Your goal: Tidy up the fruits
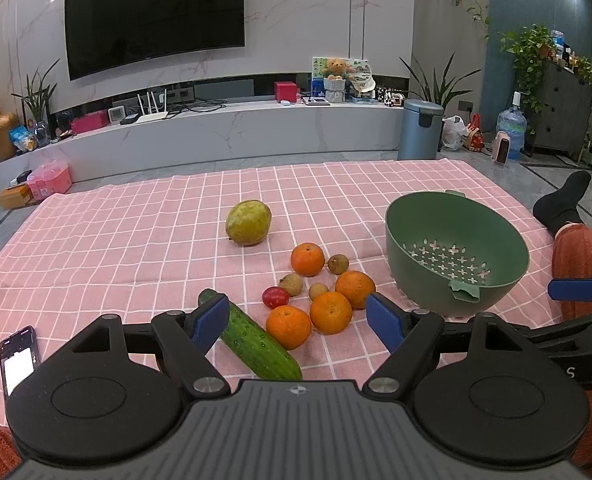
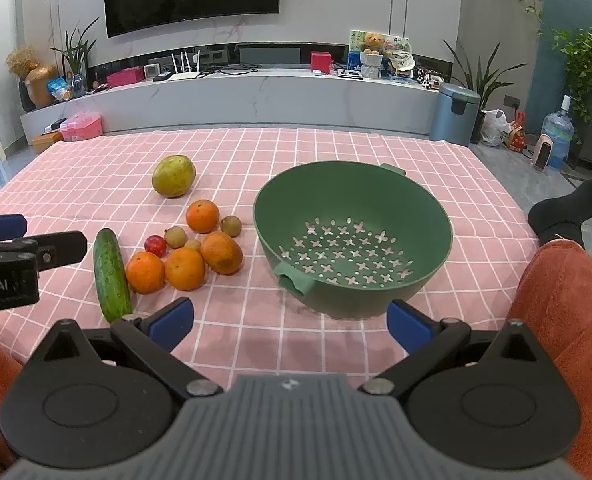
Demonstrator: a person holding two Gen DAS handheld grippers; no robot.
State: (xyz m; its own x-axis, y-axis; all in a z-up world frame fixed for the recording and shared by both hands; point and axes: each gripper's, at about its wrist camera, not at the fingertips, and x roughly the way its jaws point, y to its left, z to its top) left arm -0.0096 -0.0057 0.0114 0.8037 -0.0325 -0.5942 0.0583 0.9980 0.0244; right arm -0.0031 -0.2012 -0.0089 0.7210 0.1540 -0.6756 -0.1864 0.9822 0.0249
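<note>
Fruit lies loose on a pink checked cloth (image 1: 136,240) spread over the floor, and none of it has yet been gathered. At the far left edge a phone (image 1: 18,360) rests face up with its screen lit. Next comes the left gripper (image 1: 296,316), its blue-padded jaws spread wide and holding nothing, poised just above the near end of a cucumber (image 1: 256,340) that lies aslant. Beyond it and well apart from the rest sits a large green-yellow mango (image 1: 248,222). To the right of the cucumber is a tight cluster: four oranges (image 1: 331,312), a small red fruit (image 1: 275,297) and three little brown longans (image 1: 292,284), several touching one another. Further right stands a green colander bowl (image 2: 415,200), empty, tipped slightly towards the viewer so its perforated base shows; it is probably the place meant for the fruit. The right gripper (image 2: 290,320) hovers before this bowl, jaws likewise parted and empty. At the far right, the person's leg in rust-coloured trousers (image 2: 555,300) and a black sock (image 2: 571,208) rests beside the cloth, suggesting they sit on the floor to work.
</note>
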